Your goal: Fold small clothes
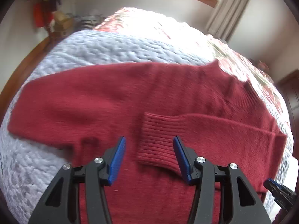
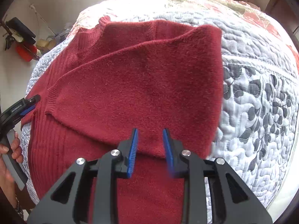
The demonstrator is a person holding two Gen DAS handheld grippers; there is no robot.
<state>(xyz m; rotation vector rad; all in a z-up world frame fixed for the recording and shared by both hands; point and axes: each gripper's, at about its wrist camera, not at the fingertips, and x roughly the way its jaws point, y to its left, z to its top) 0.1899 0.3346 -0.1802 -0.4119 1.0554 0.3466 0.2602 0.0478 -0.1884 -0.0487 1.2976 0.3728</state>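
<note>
red sweater (image 1: 104, 100) lies spread on the quilted bed (image 1: 104, 46), one sleeve folded across its body, ribbed cuff (image 1: 158, 140) near the middle | left gripper (image 1: 149, 149) spread, empty, over the cuff | right gripper (image 2: 150, 141) spread, empty, over the sweater near the bed's right edge

Red knit sweater (image 1: 104, 100) flat on quilt, one sleeve folded across body, ribbed cuff (image 1: 158, 140) on top.

Dark red sweater (image 1: 112, 100) on pale blue-white quilt (image 2: 257, 97) with grey leaf print; blue-padded black claws.
</note>
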